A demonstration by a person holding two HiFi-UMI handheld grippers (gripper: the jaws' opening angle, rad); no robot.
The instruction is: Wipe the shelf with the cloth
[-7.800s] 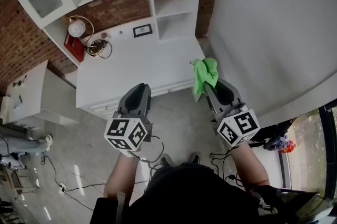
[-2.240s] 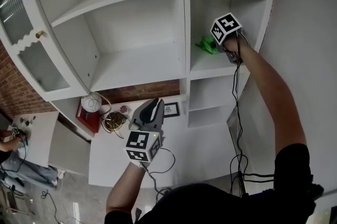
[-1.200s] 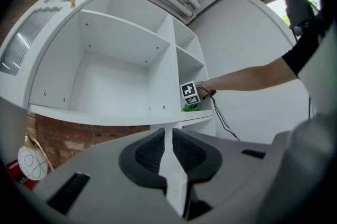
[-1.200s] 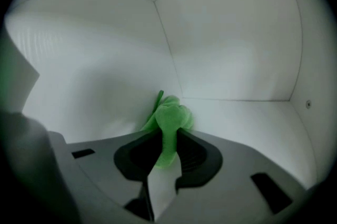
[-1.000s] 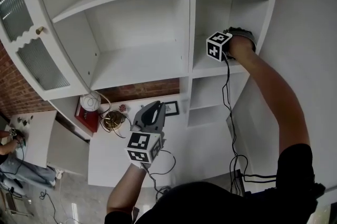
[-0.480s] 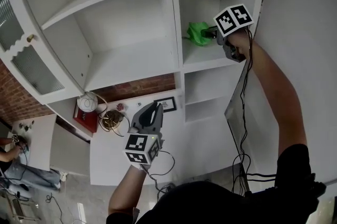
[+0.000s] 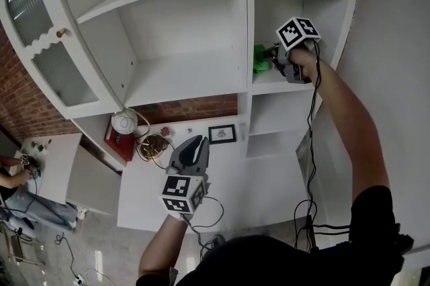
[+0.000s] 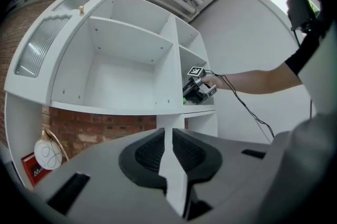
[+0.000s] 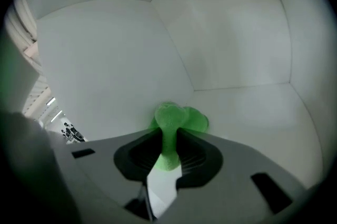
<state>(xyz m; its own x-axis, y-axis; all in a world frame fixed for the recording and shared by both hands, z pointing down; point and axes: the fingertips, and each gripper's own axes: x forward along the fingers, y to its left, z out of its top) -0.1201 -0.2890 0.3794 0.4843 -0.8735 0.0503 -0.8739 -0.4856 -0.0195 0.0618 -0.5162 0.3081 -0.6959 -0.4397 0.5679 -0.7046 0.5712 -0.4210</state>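
Right gripper view, right claw (image 9: 168, 136): the jaws are pinching a narrow fold of the green cloth (image 9: 176, 116). They are standing only as far apart as the fabric is thick.
Cloth: a rounded bunch is sticking out past the jaw tips, towards the inner corner of a white compartment. From here I cannot tell whether it is touching the shelf (image 9: 253, 112) or the side wall.
Head view, right claw (image 7: 272, 60): it is reaching at arm's length into the middle compartment of the narrow right column of the white unit, with its marker cube facing up.
Cloth in head view (image 7: 260, 58): it is sitting at the left side of that compartment, beside the upright divider and just above the shelf board (image 7: 282, 86).
Left gripper view, left claw (image 8: 168, 139): the jaws are resting almost together with only a thin slit between the pads, and nothing is sitting in it. It is pointing at the unit from below.
Left claw in head view (image 7: 195, 147): it is hovering over the white bench (image 7: 228, 177), well apart from the cloth.
Bench: it is carrying a small framed picture (image 7: 222, 133), a coil of cable (image 7: 153, 144) and a round white object (image 7: 124, 122) against the brick wall (image 7: 195, 107).
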